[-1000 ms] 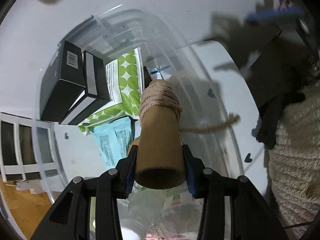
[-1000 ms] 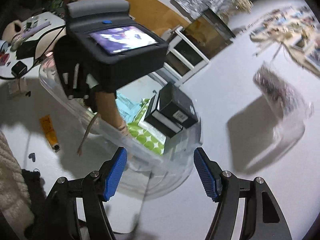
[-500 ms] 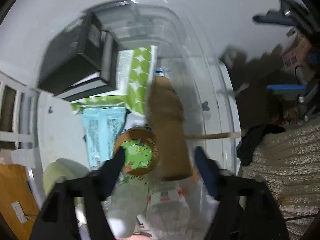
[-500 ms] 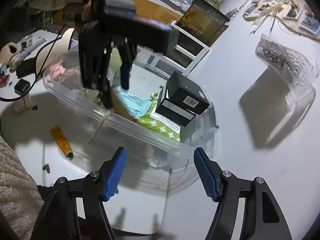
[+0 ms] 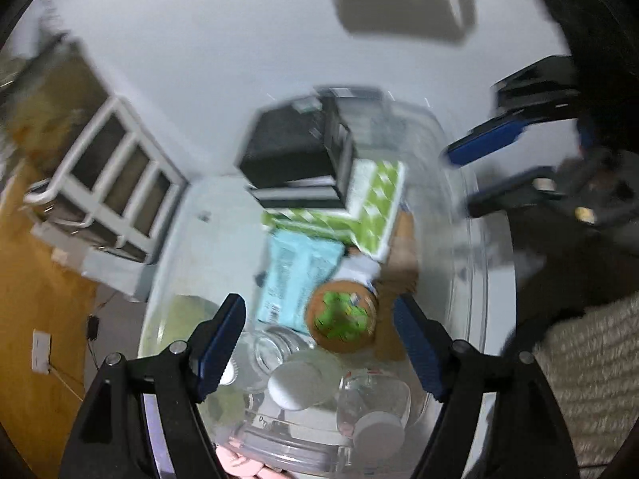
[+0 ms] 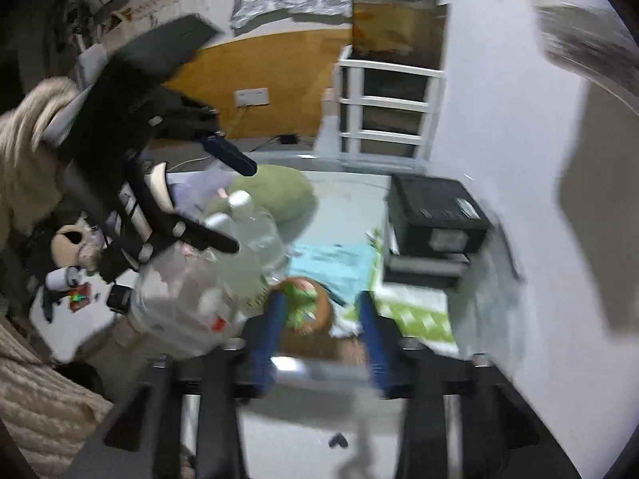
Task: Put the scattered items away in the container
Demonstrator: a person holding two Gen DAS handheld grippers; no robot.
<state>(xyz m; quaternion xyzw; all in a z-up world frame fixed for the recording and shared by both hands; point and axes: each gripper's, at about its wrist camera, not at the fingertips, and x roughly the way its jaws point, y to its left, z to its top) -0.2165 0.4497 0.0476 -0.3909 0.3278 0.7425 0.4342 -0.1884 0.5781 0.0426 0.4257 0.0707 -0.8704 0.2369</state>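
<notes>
A clear plastic container [image 5: 459, 215] holds black boxes [image 5: 295, 151], a green dotted pack [image 5: 375, 207], a blue packet [image 5: 295, 267], a brown lid with a green print [image 5: 341, 315], plastic bottles [image 5: 303, 379] and the cardboard twine spool [image 5: 403, 263]. My left gripper [image 5: 319, 343] is open and empty above the container. My right gripper [image 6: 319, 323] is open at the container's near rim [image 6: 319, 367]; the brown lid [image 6: 307, 303] shows between its fingers. The left gripper also shows in the right wrist view [image 6: 223, 203].
A white shelf unit [image 5: 108, 183] stands beyond the white table [image 5: 239, 40] over a wooden floor. A doll and small items [image 6: 76, 255] lie on the table left of the container. A crumpled clear bag [image 6: 587, 48] sits at the far right.
My left gripper has opened, let the twine spool drop into the container, and risen. My right gripper has moved in close to the container's rim.
</notes>
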